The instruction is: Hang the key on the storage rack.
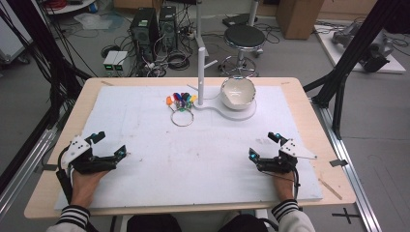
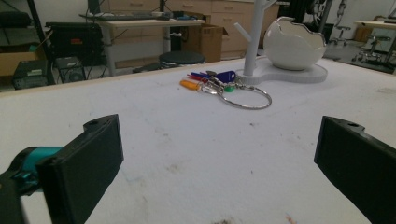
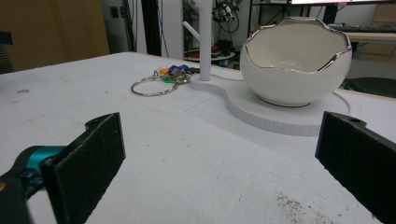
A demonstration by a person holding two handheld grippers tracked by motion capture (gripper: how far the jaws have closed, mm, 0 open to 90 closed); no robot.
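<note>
— Starting nearest, at the near edge of the white foam board [image 1: 145, 159]: left hand-held gripper [image 1: 110, 145] resting near the near-left corner, jaws spread wide, gripping nothing. Right hand-held gripper [image 1: 263, 146] mirroring it near the near-right corner, likewise released and empty.

— Reading that as a ready pose?

— Probably. Sitting low on the board, both aiming toward the far edge, each leaving bare foam between its black pads [image 2: 81, 170]. Seemingly keeping the middle free for a reach.

— And the thing being aimed at?

— Lying flat past the middle, toward the far edge: a large silver metal ring carrying a bunch of keys with coloured plastic heads [image 1: 181, 107]. Ring pointing toward the near edge, keys fanning out behind it toward the far edge. Well apart from both grippers, touching neither.

— Convenient, that orientation?

— Likely so, offering the open loop to whichever jaw comes first.

— Beyond it?

— Just beside the keys, standing on a flat white base [image 1: 241, 113]: a white upright post with short side pegs [image 1: 201, 72], looking suited to hanging a ring. Sharing the base, nearer the far-right side, a white cracked-egg-shaped ceramic bowl with a silvery jagged rim [image 1: 238, 93], opening upward and appearing empty.
</note>
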